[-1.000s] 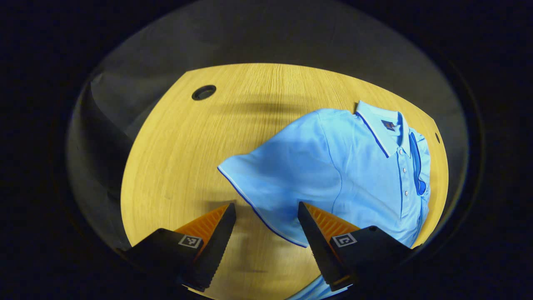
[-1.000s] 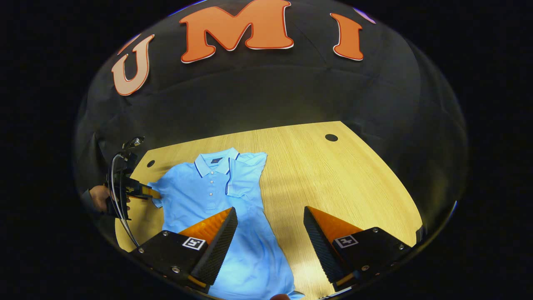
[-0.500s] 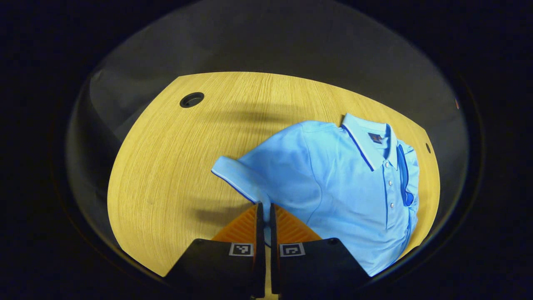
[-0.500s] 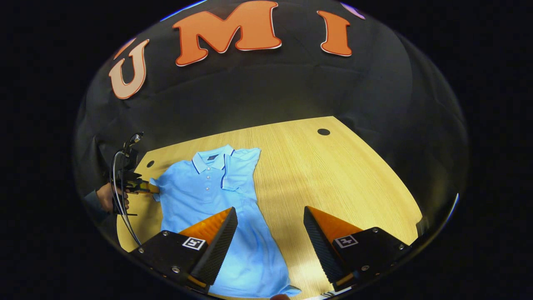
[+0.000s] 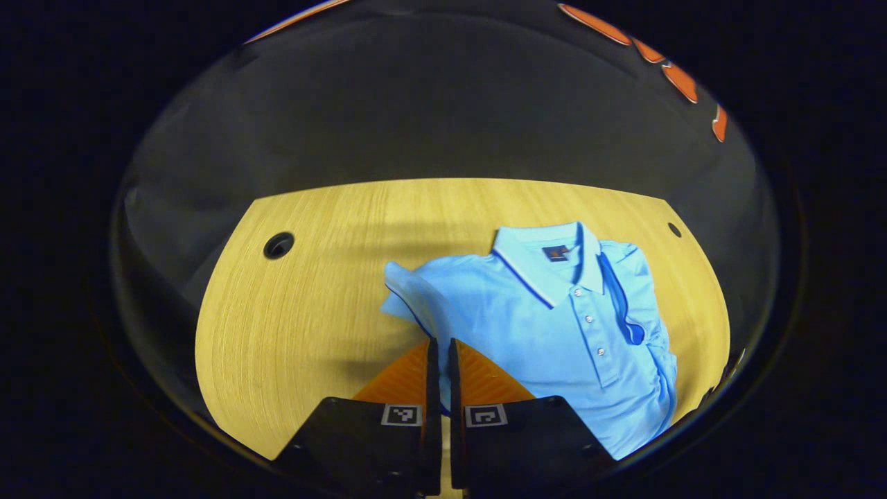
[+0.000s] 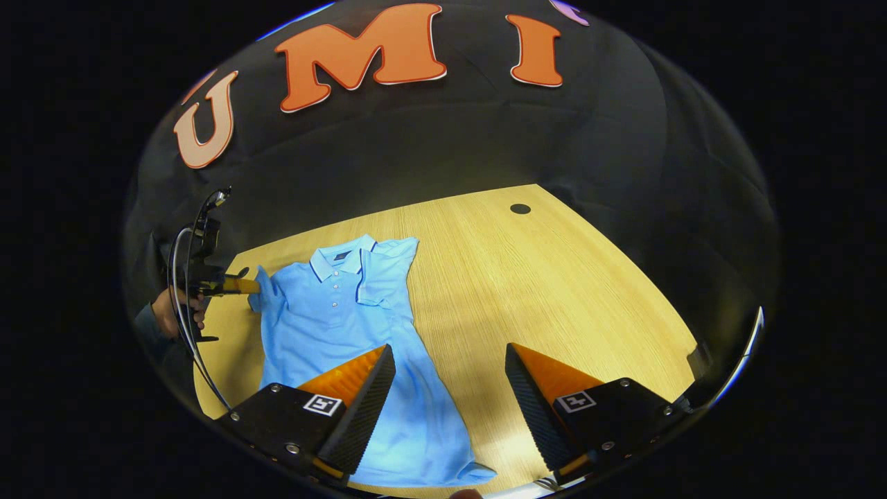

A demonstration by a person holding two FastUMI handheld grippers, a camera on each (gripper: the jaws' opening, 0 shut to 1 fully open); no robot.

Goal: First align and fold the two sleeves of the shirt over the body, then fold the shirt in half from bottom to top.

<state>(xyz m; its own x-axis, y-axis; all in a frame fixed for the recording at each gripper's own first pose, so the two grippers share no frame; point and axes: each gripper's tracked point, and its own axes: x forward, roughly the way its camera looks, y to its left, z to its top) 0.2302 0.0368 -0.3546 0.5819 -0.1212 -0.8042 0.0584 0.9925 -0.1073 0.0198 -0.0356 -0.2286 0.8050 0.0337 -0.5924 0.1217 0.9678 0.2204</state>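
Wooden table (image 5: 305, 312), blue shirt (image 5: 554, 326), second sleeve (image 5: 409, 291) lifting.
My left gripper (image 5: 439, 360), clenched on that sleeve, has raised it since a second ago; my right gripper (image 6: 450, 388) hangs released.

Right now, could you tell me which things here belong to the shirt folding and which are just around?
Part of the job:
- blue polo shirt
- its unfolded sleeve, pinched in the left claw
- open right claw

Just around:
- wooden table
- cable hole
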